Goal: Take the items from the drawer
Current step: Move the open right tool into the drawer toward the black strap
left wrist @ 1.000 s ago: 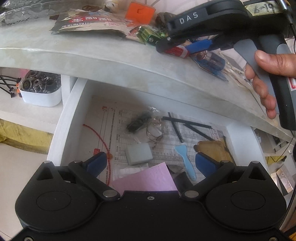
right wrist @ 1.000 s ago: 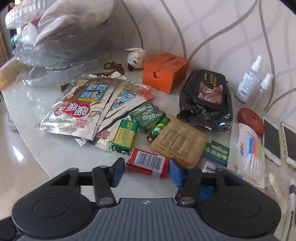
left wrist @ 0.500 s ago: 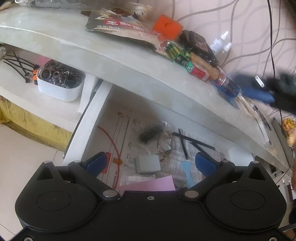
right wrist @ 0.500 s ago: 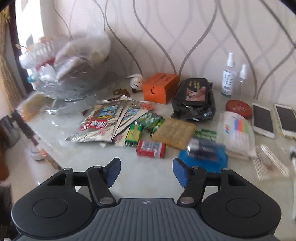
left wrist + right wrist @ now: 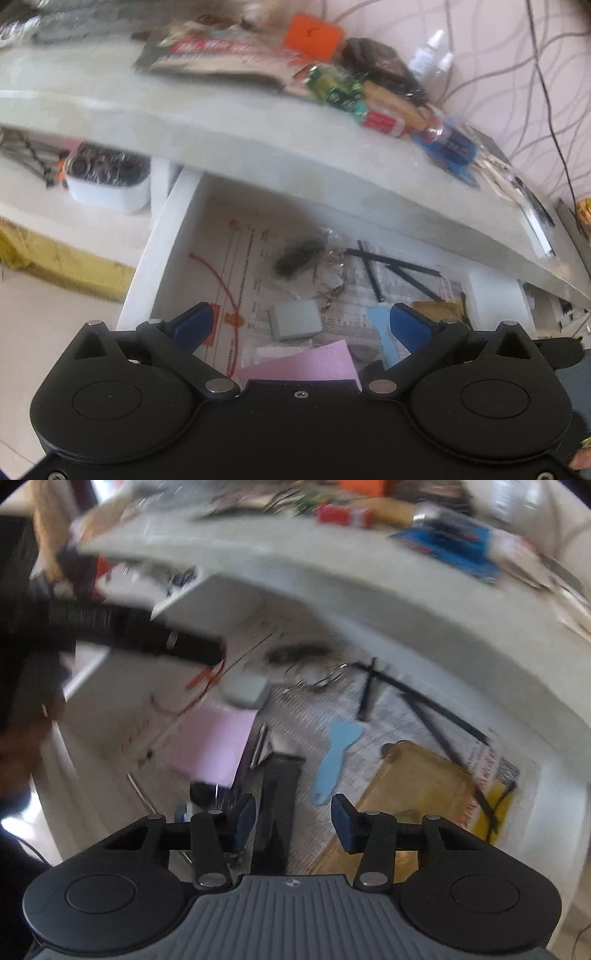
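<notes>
Both grippers tilt down over the open drawer point(image 5: 162, 236). Left gripper point(image 5: 301, 325) spread wide, empty; right gripper point(image 5: 293, 821) closing above a black bar point(image 5: 277, 812), pads clear.

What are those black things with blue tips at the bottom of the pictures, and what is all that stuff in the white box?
Those are two grabbing tools, like big tweezers, and a person holds one in each hand. Each carries a small camera, so each picture looks out along its two blue-tipped fingers. One picture comes from the left gripper, the other from the right gripper. The white box is an open white drawer under a pale stone tabletop. Inside lie a light blue plastic scraper, a pink sheet of paper, a small grey square block, thin black strips and a flat tan case. Neither tool holds anything. The left one is open, and the right one's jaws are closing with nothing gripped between them.
</notes>
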The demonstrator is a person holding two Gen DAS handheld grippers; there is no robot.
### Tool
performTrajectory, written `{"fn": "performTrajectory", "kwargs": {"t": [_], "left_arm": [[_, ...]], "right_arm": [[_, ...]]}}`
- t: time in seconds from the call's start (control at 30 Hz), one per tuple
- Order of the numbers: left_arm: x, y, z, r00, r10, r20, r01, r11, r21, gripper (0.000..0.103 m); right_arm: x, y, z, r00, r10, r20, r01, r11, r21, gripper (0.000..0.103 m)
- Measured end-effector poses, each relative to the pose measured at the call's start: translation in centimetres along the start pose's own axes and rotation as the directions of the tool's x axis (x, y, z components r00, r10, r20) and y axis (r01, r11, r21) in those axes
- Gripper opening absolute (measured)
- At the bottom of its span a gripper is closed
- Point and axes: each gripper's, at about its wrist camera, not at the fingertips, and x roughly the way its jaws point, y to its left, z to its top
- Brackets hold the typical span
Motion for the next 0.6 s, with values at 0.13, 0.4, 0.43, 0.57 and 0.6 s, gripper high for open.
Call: {"fn": "performTrajectory", "kwargs": {"t": [0.13, 0.4, 0.43, 0.57, 0.6], "left_arm": [[-0.5, -1.0, 0.6, 0.998, 0.011, 0.056, -0.015, 0.997, 0.076, 0.103], [0.5, -1.0, 1.0, 0.998, -0.014, 0.062, 0.008, 0.995, 0.103, 0.103], [0.5, -0.7, 1.1, 0.998, -0.014, 0.062, 0.008, 0.996, 0.092, 0.103], [0.4, 0.6, 1.3, 0.998, -0.02, 0.055, 0.02, 1.0, 0.014, 0.103], [0.3, 1.0, 1.3, 0.998, -0.023, 0.053, 0.024, 1.0, -0.009, 0.103]], "right_arm": [[1.1, 0.6, 0.2, 0.999, -0.013, -0.038, 0.011, 0.999, -0.032, 0.044], [2.9, 1.0, -1.4, 0.992, -0.022, -0.124, 0.015, 0.998, -0.057, 0.038], [3.1, 1.1, -1.6, 0.99, -0.031, -0.135, 0.022, 0.997, -0.069, 0.038], [3.1, 1.8, -1.8, 0.987, -0.059, -0.148, 0.044, 0.994, -0.101, 0.034], [3.1, 1.7, -1.9, 0.988, -0.06, -0.145, 0.047, 0.995, -0.092, 0.033]]}}
